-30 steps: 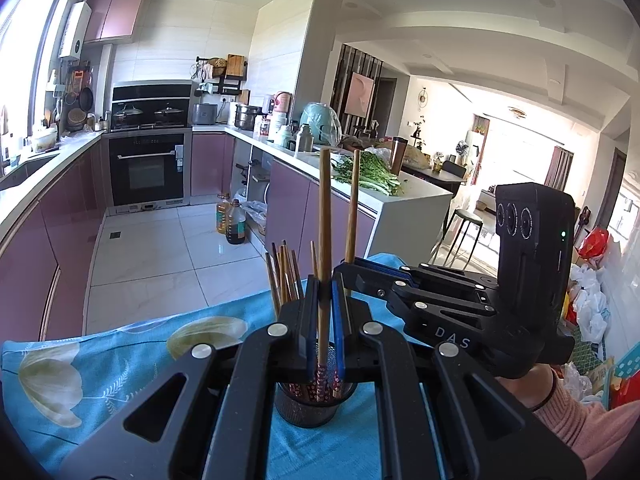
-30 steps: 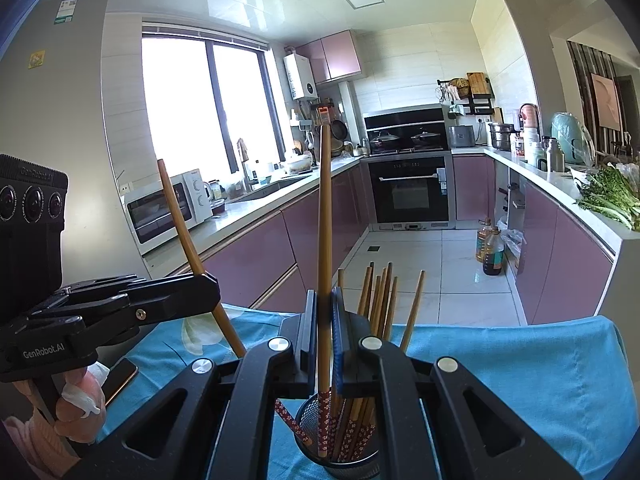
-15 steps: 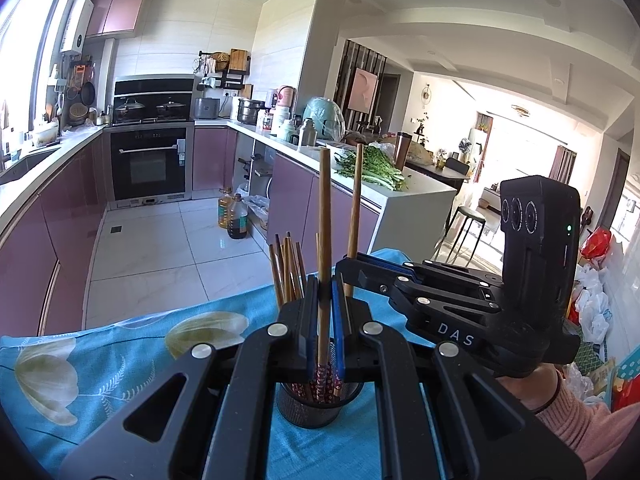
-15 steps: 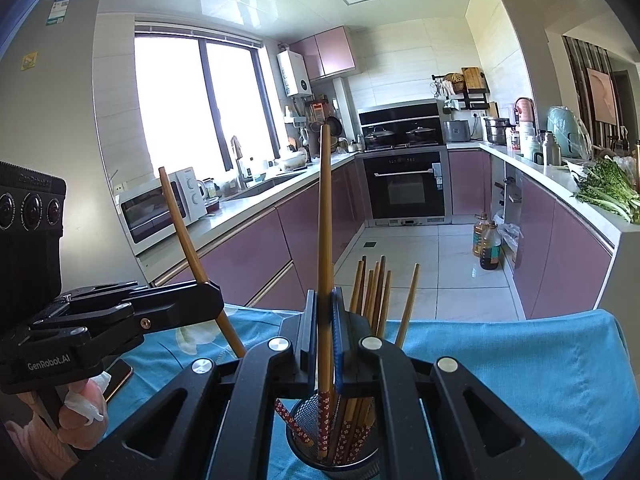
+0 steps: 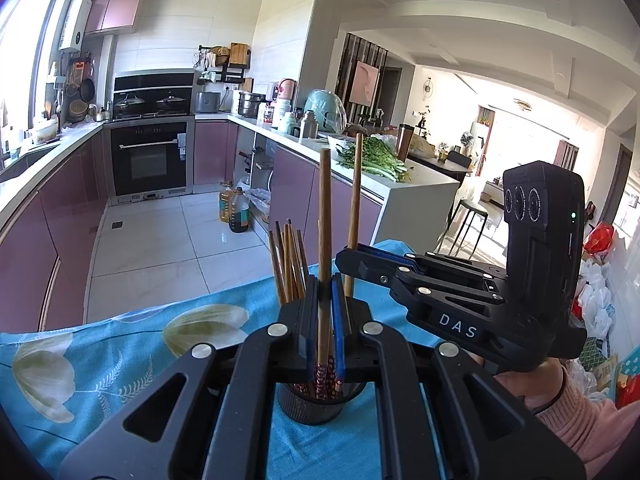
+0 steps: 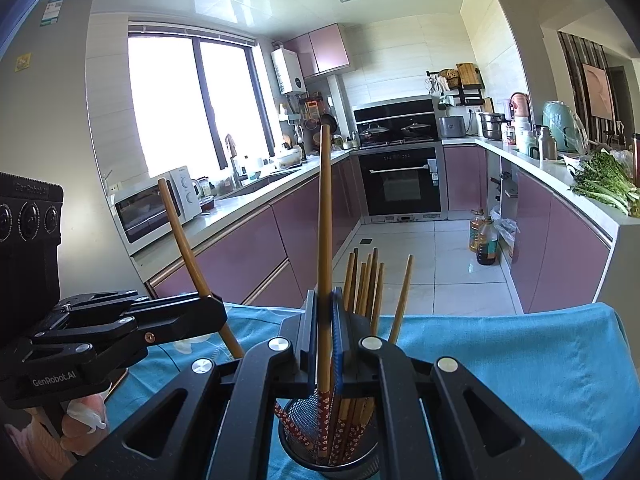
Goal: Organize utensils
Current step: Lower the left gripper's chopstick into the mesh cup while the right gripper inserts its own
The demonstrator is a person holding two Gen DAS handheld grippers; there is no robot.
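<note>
A black mesh holder [image 5: 310, 402] stands on the blue flowered tablecloth [image 5: 120, 344] with several wooden chopsticks [image 5: 287, 264] upright in it. My left gripper [image 5: 325, 286] is shut on one chopstick [image 5: 324, 220], whose patterned lower end reaches into the holder. My right gripper [image 5: 346, 259] comes in from the right, shut on a second chopstick [image 5: 354, 208]. In the right wrist view, the right gripper [image 6: 324, 304] clamps its chopstick [image 6: 324, 220] over the holder [image 6: 296, 436]. The left gripper [image 6: 218, 314] holds its chopstick [image 6: 182, 236] slanted, tip inside the holder.
The table's far edge [image 6: 500, 312] drops to the tiled kitchen floor. Purple cabinets [image 6: 248, 252] and counters line both sides. Oil bottles [image 5: 236, 210] stand on the floor and greens [image 5: 376, 156] lie on the right counter. A hand in a pink sleeve [image 5: 576, 436] holds the right gripper.
</note>
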